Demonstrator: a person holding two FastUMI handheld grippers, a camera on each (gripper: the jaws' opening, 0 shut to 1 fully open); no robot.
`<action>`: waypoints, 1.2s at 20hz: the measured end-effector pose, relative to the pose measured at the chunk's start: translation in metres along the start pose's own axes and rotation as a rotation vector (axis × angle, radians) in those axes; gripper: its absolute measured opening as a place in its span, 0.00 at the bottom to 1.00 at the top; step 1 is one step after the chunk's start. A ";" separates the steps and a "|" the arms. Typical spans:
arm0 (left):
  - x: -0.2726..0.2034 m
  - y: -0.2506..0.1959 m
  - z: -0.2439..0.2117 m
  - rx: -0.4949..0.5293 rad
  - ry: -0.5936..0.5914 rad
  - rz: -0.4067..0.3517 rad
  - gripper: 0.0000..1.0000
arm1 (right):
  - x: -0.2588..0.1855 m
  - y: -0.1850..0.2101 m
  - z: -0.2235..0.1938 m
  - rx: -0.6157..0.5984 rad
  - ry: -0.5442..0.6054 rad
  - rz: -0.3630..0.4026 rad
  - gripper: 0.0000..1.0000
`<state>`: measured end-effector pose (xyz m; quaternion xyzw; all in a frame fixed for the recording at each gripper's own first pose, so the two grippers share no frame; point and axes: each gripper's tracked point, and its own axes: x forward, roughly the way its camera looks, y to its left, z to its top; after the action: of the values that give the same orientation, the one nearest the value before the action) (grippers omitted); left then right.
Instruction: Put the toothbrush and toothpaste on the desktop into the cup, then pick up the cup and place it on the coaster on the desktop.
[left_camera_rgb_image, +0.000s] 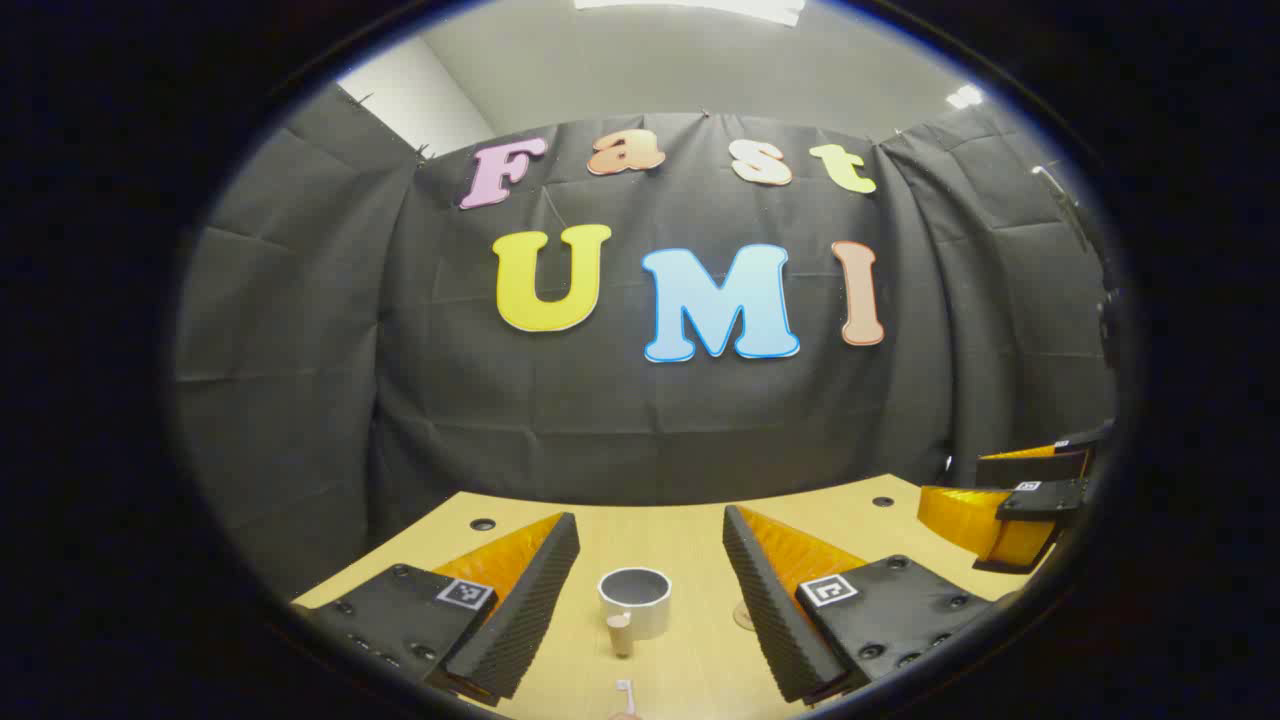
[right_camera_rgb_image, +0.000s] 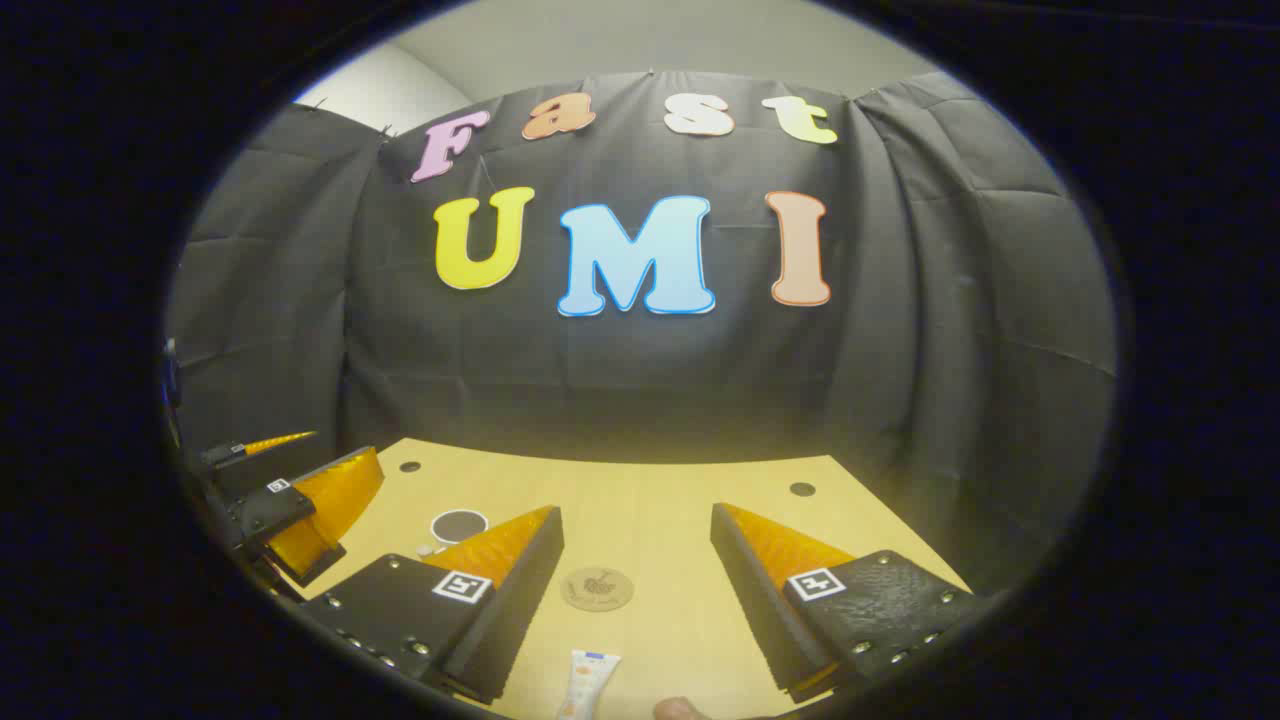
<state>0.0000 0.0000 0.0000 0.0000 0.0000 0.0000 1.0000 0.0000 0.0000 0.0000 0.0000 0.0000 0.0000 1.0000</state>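
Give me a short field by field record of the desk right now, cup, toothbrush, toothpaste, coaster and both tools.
cup: upright on the desk, nothing seen inside
toothbrush: lying on the desk in front of the cup
toothpaste: lying on the desk, nearer than the coaster
coaster: round, flat, nothing on it
left tool: open, holding nothing, cup ahead between its fingers
right tool: open, holding nothing, coaster ahead between its fingers
task progress: nothing in the cup yet

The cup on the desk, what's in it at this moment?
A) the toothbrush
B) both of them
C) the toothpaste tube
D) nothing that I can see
D: in the left gripper view the cup looks hollow inside, the toothbrush lies on the desk, and the right gripper view shows the toothpaste there too.
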 end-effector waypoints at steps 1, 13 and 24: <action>0.001 -0.001 -0.001 -0.002 0.006 -0.002 0.95 | 0.001 0.001 -0.001 -0.004 0.009 0.005 0.92; 0.011 0.004 -0.040 -0.031 0.150 0.003 0.95 | 0.011 0.011 -0.039 -0.039 0.176 0.048 0.92; 0.008 0.004 -0.109 -0.050 0.409 -0.010 0.91 | 0.015 0.031 -0.094 -0.052 0.417 0.125 0.93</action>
<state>0.0084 0.0041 -0.1093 -0.0248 0.2032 -0.0048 0.9788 0.0149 0.0308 -0.0943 -0.0257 0.2066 0.0622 0.9761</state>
